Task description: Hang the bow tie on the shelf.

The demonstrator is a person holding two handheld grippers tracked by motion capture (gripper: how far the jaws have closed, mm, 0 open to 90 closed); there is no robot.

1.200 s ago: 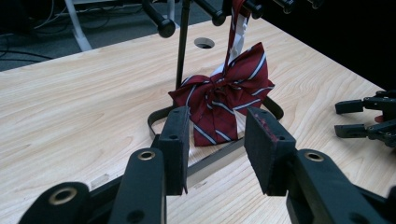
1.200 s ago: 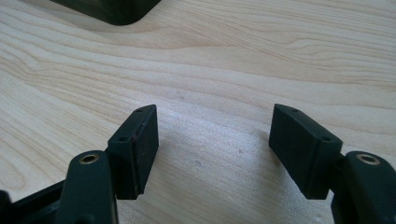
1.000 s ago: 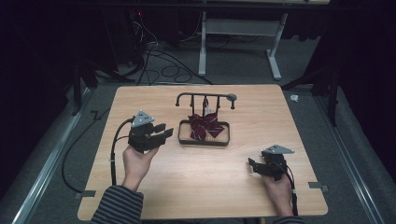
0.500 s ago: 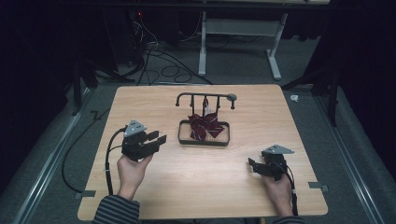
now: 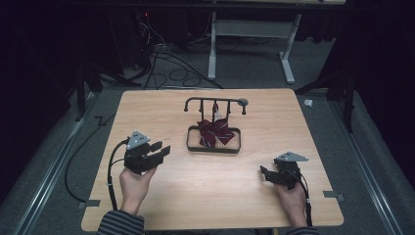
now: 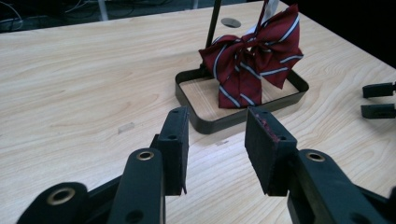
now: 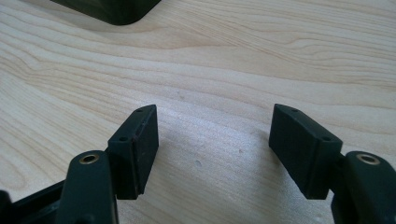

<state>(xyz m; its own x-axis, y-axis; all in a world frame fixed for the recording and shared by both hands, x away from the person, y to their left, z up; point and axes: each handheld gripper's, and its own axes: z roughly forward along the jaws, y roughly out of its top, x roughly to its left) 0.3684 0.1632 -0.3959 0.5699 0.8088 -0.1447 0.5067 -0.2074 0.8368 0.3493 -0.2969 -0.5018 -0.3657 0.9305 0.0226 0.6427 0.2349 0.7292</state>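
Left gripper (image 5: 164, 149) w/ jaws spread, nothing between, near the black tray (image 5: 214, 147). Striped bow tie (image 5: 214, 131) hangs from rack (image 5: 215, 101) into tray. Right gripper (image 5: 265, 174) spread wide, empty, low over table (image 5: 205, 196).

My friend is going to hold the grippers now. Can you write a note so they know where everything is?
Left gripper: open, holding nothing, aimed at the bow tie.
Right gripper: open, holding nothing, low over bare table.
Striped red bow tie: hanging on the black stand, inside its tray at mid-table.
Done: nothing gripped yet.
Left: probably reach in and grasp the bow tie.
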